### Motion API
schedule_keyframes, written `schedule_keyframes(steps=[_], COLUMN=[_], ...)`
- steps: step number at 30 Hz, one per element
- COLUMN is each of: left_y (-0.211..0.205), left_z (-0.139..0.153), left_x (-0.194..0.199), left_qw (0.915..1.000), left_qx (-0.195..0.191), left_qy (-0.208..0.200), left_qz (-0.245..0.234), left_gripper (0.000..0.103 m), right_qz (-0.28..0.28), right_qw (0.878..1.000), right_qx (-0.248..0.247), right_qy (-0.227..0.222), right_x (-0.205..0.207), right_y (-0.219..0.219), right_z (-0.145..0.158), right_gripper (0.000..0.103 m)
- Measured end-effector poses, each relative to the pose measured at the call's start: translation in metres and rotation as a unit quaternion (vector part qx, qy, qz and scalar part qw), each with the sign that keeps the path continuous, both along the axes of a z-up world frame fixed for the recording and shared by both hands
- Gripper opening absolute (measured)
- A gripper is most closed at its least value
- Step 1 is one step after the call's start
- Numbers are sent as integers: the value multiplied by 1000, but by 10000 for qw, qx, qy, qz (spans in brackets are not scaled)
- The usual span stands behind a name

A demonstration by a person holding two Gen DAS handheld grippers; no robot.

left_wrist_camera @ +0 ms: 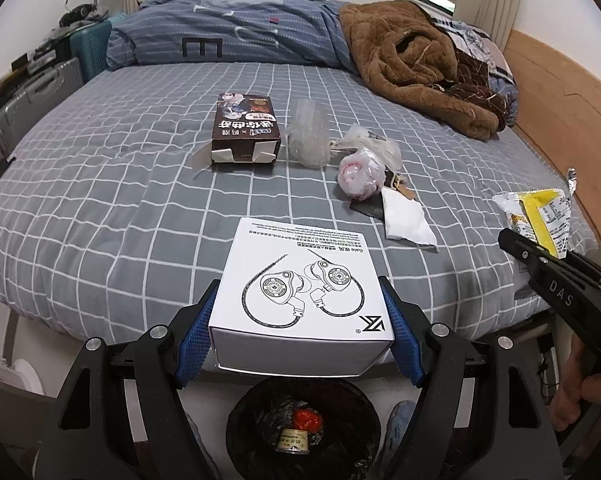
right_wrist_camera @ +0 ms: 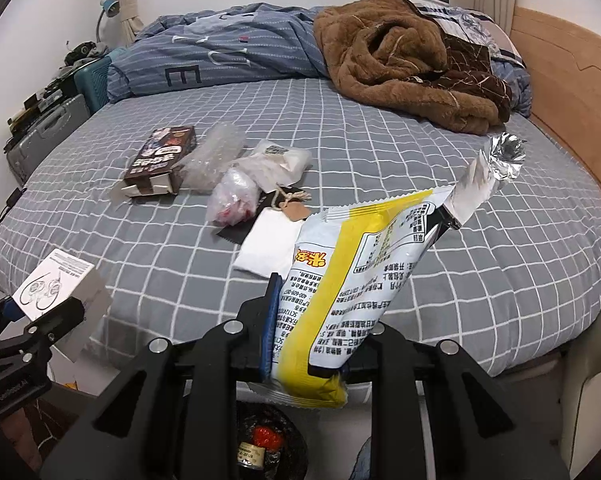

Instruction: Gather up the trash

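Two bits of trash are in hand here, one per gripper. The left gripper (left_wrist_camera: 300, 320) has its blue pads clamped on both sides of a white earphone box (left_wrist_camera: 298, 292), held out in the air just past the edge of the bed (left_wrist_camera: 100, 208), right above the trash bin (left_wrist_camera: 300, 428). The right gripper (right_wrist_camera: 316, 336) is closed tight on the lower end of a yellow and white snack wrapper (right_wrist_camera: 352, 276), which sticks up with its torn silver top flopping to the right; it too hangs above the bin.

The bin is black-lined and mostly blocked by the gripper arms in both views. Inside, something red and crumpled and a small labelled item show, but the label can't be read.

Still lying on the grid-pattern bed: one brown carton (left_wrist_camera: 246, 128) with its end flaps open, one roll of bubble wrap (left_wrist_camera: 306, 136) just beside it, one clear bag with something pink inside (left_wrist_camera: 360, 174), one more crumpled pale bag (left_wrist_camera: 374, 142) behind that, one white paper packet (left_wrist_camera: 408, 220) and a dark card with a string tag (left_wrist_camera: 396, 186) tucked partly under the pile, so it's hard to make out.

Further back there's a brown fleece blanket (left_wrist_camera: 416, 64) and a rumpled blue duvet (left_wrist_camera: 228, 28).
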State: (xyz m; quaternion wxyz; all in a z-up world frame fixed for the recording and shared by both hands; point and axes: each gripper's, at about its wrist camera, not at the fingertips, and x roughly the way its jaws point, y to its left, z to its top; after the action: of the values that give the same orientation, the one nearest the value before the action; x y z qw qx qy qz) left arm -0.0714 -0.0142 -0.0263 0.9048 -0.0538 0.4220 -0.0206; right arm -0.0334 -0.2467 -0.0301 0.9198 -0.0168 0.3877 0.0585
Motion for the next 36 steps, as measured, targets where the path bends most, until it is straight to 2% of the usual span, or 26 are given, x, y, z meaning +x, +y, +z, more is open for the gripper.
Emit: schedule_keyframes(steps=[10,26,36], left_y=[-3,-2,-3], left_z=[-1,-1,-11], left_x=[-28,-58,-76], left_qw=[10000,9999,9999], left_qx=[-19,82,147], left_qy=[-10,-72,31], left_qz=[10,28,-26], left_gripper=[73,73,73], right_qz=[119,237,289], right_qw=[9999,9997,9996], right_qx=[-8,46,19], right_qy=[-64,6,78], right_x=[-30,-71,-93], right_y=[11,18,21], right_z=[4,-3,-11], right_gripper=[22,22,22])
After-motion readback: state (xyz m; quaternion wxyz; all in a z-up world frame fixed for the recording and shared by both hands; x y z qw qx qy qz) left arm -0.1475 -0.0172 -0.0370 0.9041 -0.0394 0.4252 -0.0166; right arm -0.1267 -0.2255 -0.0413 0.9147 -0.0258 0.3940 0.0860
